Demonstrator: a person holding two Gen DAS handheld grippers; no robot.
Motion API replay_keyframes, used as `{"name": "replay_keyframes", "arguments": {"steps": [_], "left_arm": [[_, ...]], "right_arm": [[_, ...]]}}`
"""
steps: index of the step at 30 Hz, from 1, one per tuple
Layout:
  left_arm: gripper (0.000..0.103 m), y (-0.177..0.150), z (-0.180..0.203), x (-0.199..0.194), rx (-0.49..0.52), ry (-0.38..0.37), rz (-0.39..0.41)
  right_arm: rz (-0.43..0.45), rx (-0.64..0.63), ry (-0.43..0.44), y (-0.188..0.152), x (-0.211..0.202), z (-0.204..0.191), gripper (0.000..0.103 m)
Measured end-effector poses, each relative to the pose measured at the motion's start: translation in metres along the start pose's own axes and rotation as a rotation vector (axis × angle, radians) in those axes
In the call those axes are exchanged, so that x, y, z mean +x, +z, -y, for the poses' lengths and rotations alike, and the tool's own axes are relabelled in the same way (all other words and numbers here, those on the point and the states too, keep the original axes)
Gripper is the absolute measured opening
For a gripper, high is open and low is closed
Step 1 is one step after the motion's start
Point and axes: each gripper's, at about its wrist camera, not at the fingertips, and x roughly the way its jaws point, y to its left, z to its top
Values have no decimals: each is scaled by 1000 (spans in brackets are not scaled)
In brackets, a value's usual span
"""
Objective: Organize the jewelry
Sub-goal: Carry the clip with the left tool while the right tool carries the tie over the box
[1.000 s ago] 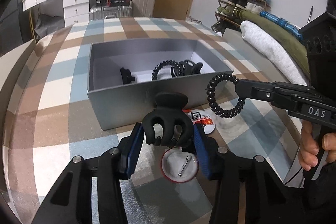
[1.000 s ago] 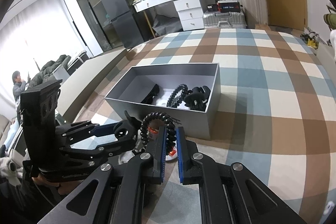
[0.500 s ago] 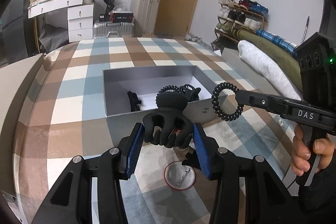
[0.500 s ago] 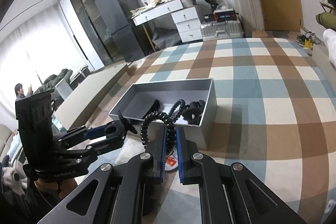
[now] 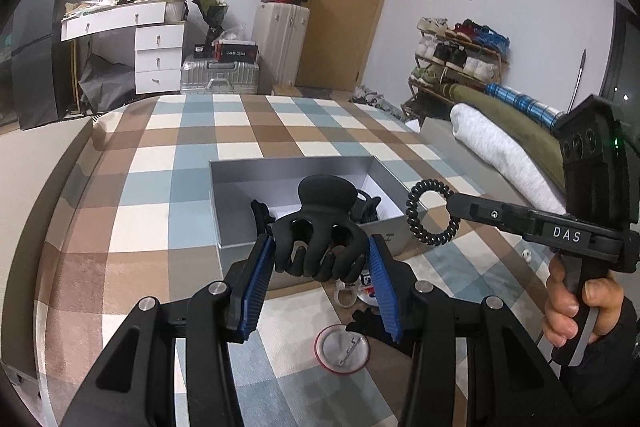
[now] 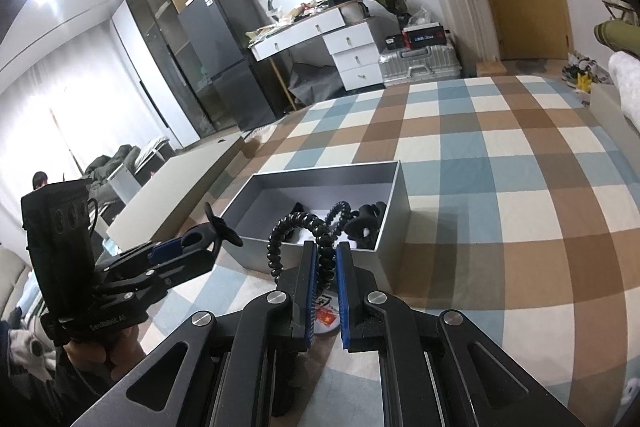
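The left gripper [image 5: 320,259] is clenched on a black claw clip [image 5: 320,227], its blue fingers [image 5: 256,287] pressing the clip's sides; the clip's teeth hang down between them and its rounded top rises in front of the box [image 5: 240,183], hiding part of the inside. The right gripper [image 6: 326,267] is clenched on a black coil tie [image 6: 296,231]; its blue fingers [image 6: 310,287] stand nearly together with one strand of the coil pinched between them, the rest of the loop arching up and to the left. In the left wrist view the same tie [image 5: 430,213] hangs as a ring from the tip of the right gripper [image 5: 454,203], just right of the box's near right corner and above the checked cloth [image 5: 160,163].

The grey box lies open on the cloth ahead of both grippers; inside lie another coil tie [image 6: 340,211], a dark clip [image 6: 366,223] and a small dark piece by the left wall [image 5: 260,211], all partly covered by the held things, so their shapes are hard to make out. In front of the box a round badge [image 5: 342,349] lies pin side up; a second badge [image 6: 326,315] with red print shows only in slivers between the fingers; a small black thing beside the pin badge is half hidden behind the left gripper's right finger.
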Motion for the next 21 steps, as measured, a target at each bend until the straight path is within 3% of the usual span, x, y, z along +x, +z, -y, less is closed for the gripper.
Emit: {"name": "replay_keyframes", "arguments": {"steps": [14,21], "left_arm": [[42,12,-14,4,-19,34,30],[42,25,-20,24,-38,58,19]], "right_arm": [[31,26,-4,13,1,6,9],[-8,25,-14,30,27,6,9]]}}
